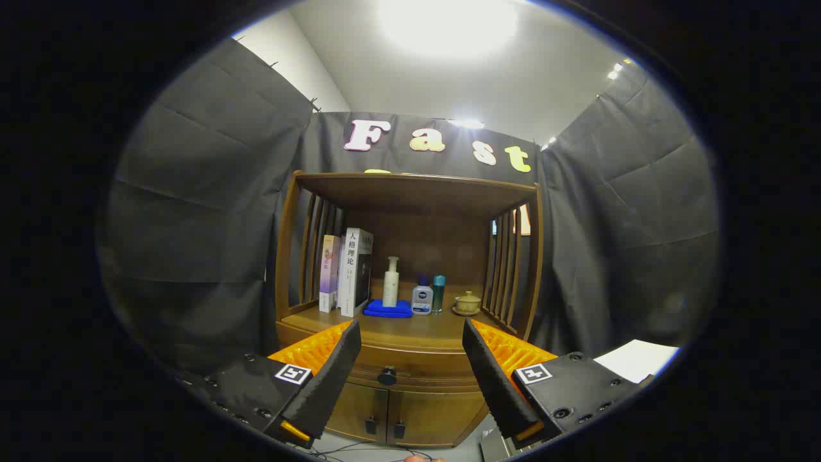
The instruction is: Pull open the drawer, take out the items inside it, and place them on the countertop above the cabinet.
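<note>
A brown wooden cabinet stands ahead of me, with its drawer [417, 367] closed and a dark round knob [387, 375] at the middle of the drawer front. The knob lies beyond my fingers, between their lines. The countertop [410, 328] runs above the drawer, under a slatted wooden hutch. My gripper [410, 333] is open, its fingers spread wide and holding nothing. What lies inside the drawer is hidden.
On the countertop stand two books [349, 273] at the left, a white pump bottle [390, 282] on a folded blue cloth [389, 309], two small bottles [428, 295] and a lidded tan cup on a saucer [467, 303]. Two lower doors [401, 414] sit under the drawer. White paper [638, 359] lies at the right.
</note>
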Demonstrator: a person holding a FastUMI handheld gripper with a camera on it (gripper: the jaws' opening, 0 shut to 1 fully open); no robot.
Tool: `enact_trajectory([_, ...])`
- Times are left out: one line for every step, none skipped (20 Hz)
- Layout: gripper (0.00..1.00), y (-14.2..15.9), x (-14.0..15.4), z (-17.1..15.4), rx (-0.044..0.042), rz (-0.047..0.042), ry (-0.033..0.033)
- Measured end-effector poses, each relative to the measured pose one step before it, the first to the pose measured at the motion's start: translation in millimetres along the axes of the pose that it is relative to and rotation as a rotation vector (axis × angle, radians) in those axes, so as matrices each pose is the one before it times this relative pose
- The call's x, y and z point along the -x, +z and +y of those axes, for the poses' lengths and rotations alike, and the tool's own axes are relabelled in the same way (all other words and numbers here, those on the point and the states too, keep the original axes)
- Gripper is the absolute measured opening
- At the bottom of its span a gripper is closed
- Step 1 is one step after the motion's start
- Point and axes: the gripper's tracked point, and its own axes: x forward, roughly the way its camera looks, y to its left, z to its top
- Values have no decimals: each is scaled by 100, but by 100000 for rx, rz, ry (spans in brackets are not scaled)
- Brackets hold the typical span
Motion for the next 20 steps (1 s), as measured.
enact_trajectory([100, 92, -15, -105, -1112, -220, -326])
enact_trajectory([100, 44, -18, -151, -1158, -253, -208])
enact_trajectory([100, 153, 11, -123, -989, -413, -336])
enact_trajectory([100, -27, 109, -32, -586, -213, -88])
enact_trajectory([100, -103, -49, 135, 438, 265, 320])
enact_trajectory([100, -233, -94, 208, 1199, 329, 509])
enact_trajectory([100, -62, 33, 103, 1346, 275, 262])
enact_trajectory([100, -68, 15, 191, 922, -34, 343])
enact_trajectory([100, 39, 32, 220, 299, -181, 682])
enact_trajectory([100, -34, -3, 232, -205, -52, 618])
enact_trajectory([100, -59, 55, 54, -435, 309, -122])
enact_trajectory([100, -209, -40, -64, -563, 376, -218])
enact_trajectory([100, -76, -43, -52, -560, 177, -78])
enact_trajectory([100, -63, -43, -130, -561, 84, -232])
enact_trajectory([100, -113, -111, -171, -540, 118, -144])
enact_trajectory([100, -46, -238, -49, -475, -103, 138])
enact_trajectory([100, -119, -500, -356, -428, 466, -835])
enact_trajectory([100, -380, -515, -415, -395, 1591, -685])
enact_trajectory([100, -196, -437, -170, -562, 1533, -149])
enact_trajectory([100, 63, -319, -4, -687, 573, 9])
